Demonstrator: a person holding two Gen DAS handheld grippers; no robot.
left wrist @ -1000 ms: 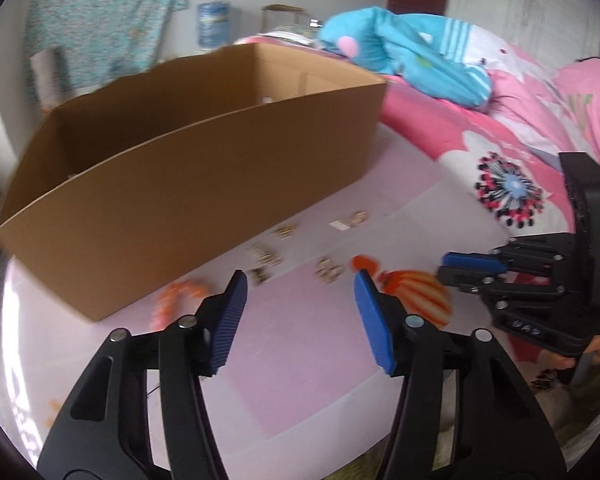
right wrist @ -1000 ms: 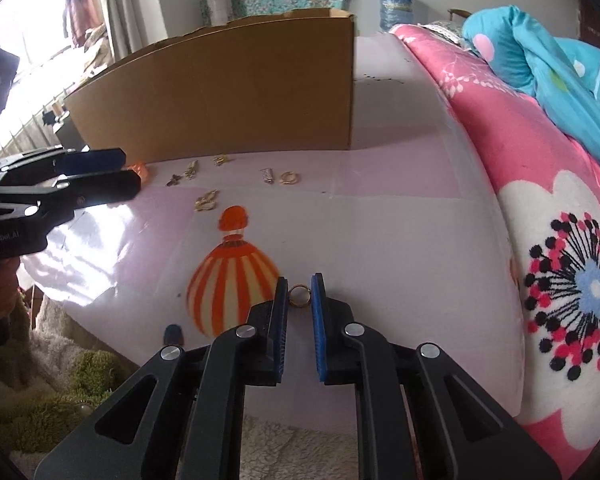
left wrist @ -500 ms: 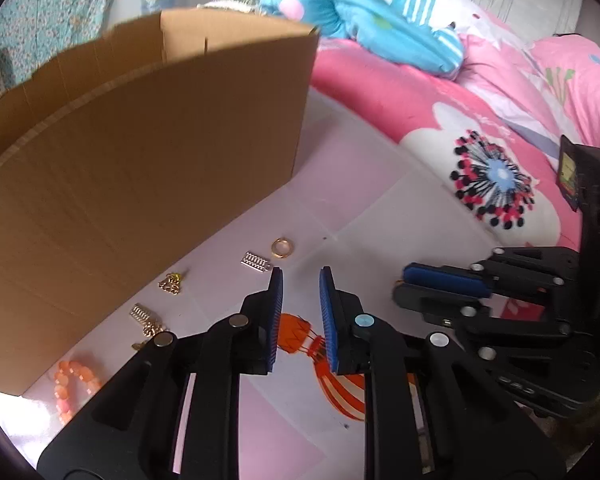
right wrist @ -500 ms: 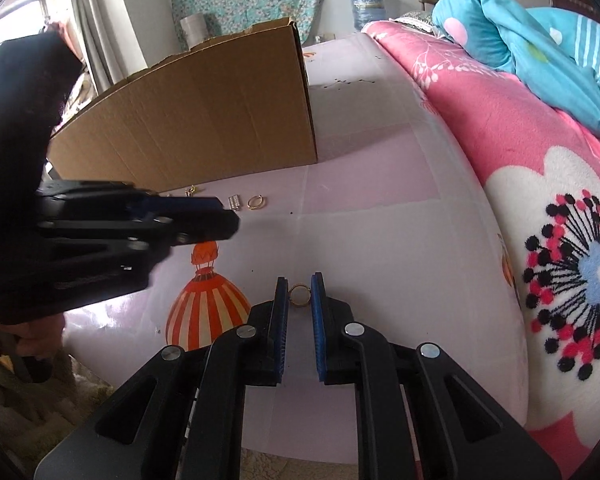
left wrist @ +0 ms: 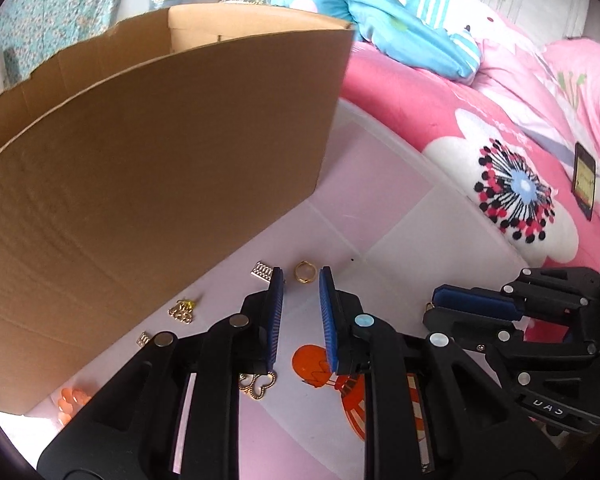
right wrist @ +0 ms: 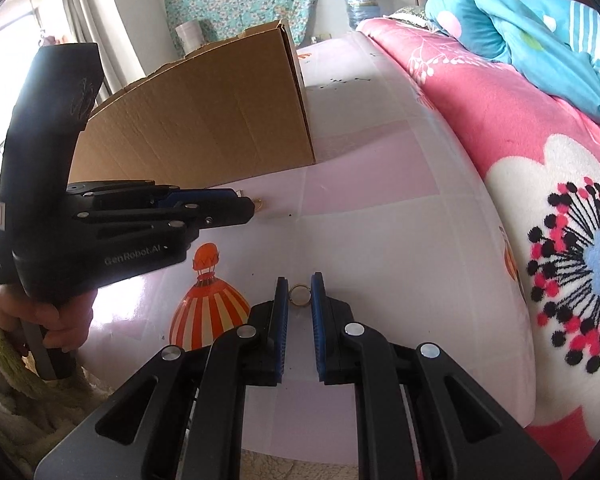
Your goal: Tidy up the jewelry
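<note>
A gold ring [left wrist: 304,271] lies on the pale pink table in front of the cardboard box [left wrist: 152,152]. My left gripper [left wrist: 301,278] is partly open, its blue pads on either side of this ring and apart from it; it also shows in the right wrist view [right wrist: 252,208]. My right gripper [right wrist: 299,289] is shut on a second gold ring [right wrist: 299,295], held between its pads; it shows at the right of the left wrist view [left wrist: 434,300]. Other gold pieces lie along the box: a small plate [left wrist: 262,271], a charm [left wrist: 182,309] and a clover pendant [left wrist: 260,386].
The tall open box stands close on the left. Orange beads [left wrist: 70,400] lie by its near corner. An orange balloon print [right wrist: 208,304] marks the table. A pink flowered quilt [right wrist: 540,160] and a blue blanket [left wrist: 400,28] lie to the right.
My left gripper has moved forward and down to the ring near the box, jaws narrowed from wide open. My right gripper has kept its ring and barely moved.
</note>
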